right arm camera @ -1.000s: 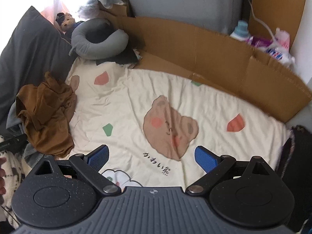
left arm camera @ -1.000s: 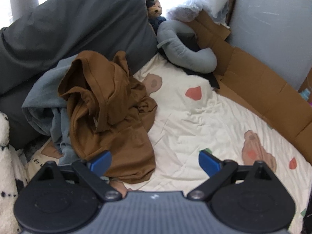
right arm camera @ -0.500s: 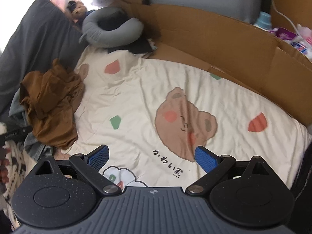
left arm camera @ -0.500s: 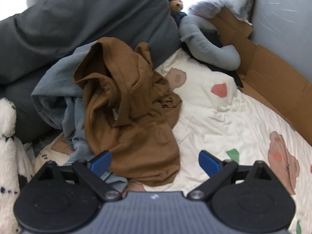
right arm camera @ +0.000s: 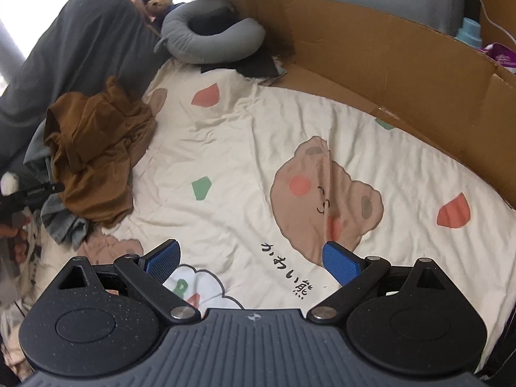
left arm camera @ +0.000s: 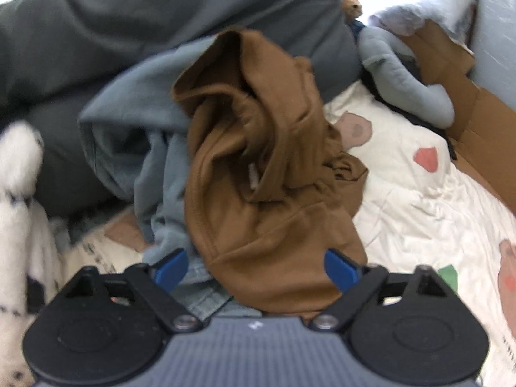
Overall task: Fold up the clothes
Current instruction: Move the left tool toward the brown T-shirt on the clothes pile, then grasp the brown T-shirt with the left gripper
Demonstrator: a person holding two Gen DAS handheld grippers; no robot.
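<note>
Handling note: crumpled brown jersey garment [left arm camera: 267, 167], frame centre, is light, limp and non-slip; grip its lower hem. Left tongs [left arm camera: 256, 267] have been narrowing, unclamped, astride the hem; right tongs [right arm camera: 251, 262] gape, empty.

Crumpled brown garment [right arm camera: 93, 158] on bear-print sheet [right arm camera: 258, 148]
</note>
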